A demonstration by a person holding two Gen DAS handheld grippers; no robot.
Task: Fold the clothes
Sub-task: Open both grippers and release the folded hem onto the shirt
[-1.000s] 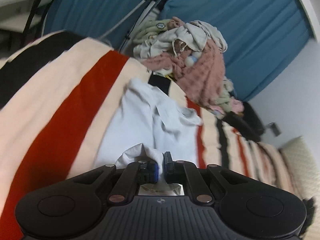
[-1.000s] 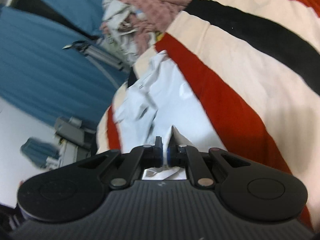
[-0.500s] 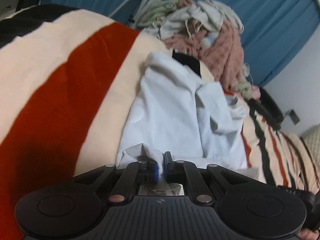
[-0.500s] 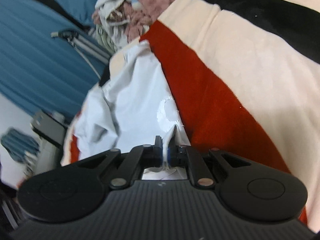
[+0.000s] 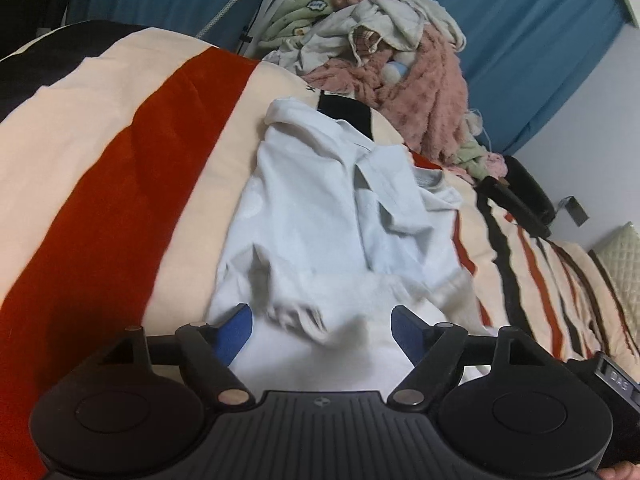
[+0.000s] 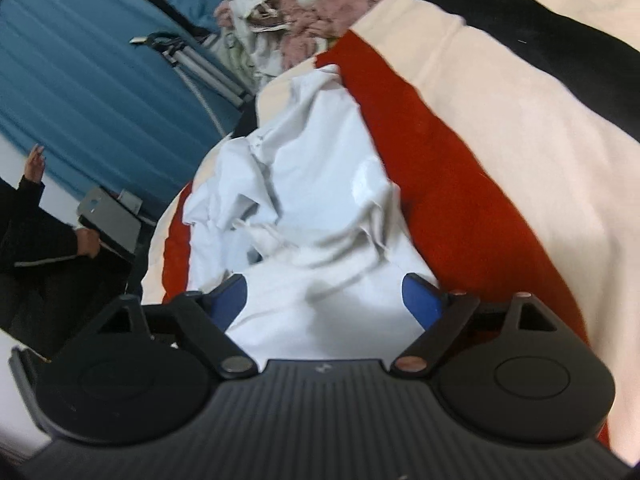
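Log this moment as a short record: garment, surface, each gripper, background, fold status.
garment: pale blue cotton shirt, rumpled, lying on the blanket
surface: cream blanket with red and black stripes
left gripper: open, fingers either side of the near shirt edge
right gripper: open, over the near shirt edge
background: heap of mixed unfolded clothes, blue curtain
fold status: no tidy fold visible

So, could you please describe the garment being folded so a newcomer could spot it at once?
Start at the striped blanket covering the bed. In front of the heap of laundry lies a pale blue shirt, spread out by itself. It is the only smooth, light garment lying apart from that pink and cream pile.
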